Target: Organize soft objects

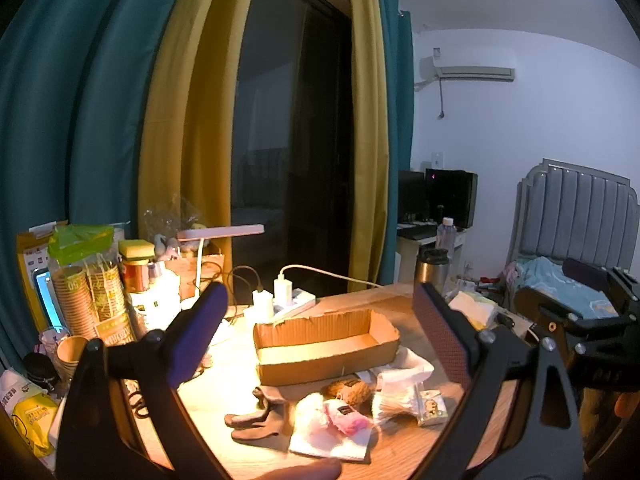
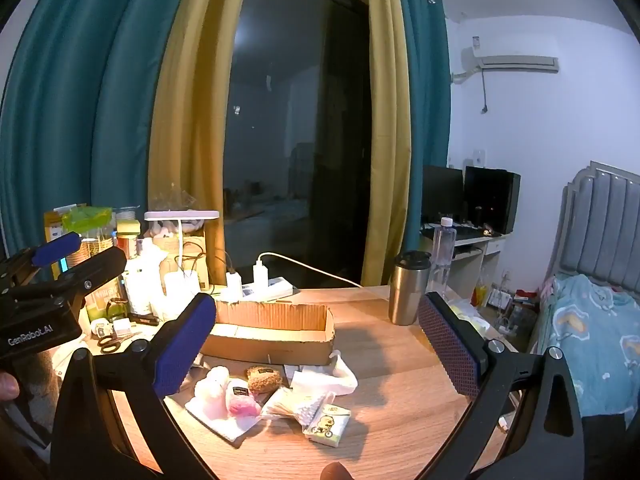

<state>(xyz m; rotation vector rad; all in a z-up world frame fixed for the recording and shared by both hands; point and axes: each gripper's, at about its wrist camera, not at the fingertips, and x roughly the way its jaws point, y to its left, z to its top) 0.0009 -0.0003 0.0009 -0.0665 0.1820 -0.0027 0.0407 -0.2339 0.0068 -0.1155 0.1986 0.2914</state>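
Observation:
An open cardboard box [image 1: 326, 344] [image 2: 276, 330] sits on the wooden table. In front of it lies a pile of soft things: a pink fluffy ball [image 1: 348, 420] [image 2: 240, 400], a white fluffy ball [image 1: 310, 408] [image 2: 214, 386], a brown plush [image 1: 352, 392] [image 2: 262, 378], dark socks [image 1: 260, 420], white cloth [image 1: 404, 368] [image 2: 328, 376], a bag of cotton swabs [image 2: 292, 402] and a tissue pack [image 1: 432, 406] [image 2: 328, 426]. My left gripper [image 1: 320, 332] is open and empty above the table. My right gripper [image 2: 320, 340] is open and empty.
Paper cups [image 1: 86, 300], jars, a desk lamp [image 1: 220, 232] and a power strip [image 1: 292, 304] [image 2: 264, 286] crowd the left and back. A steel tumbler [image 2: 408, 288] and a water bottle [image 2: 442, 256] stand at the right. Scissors [image 2: 114, 342] lie at left. A bed [image 2: 592, 332] is beyond.

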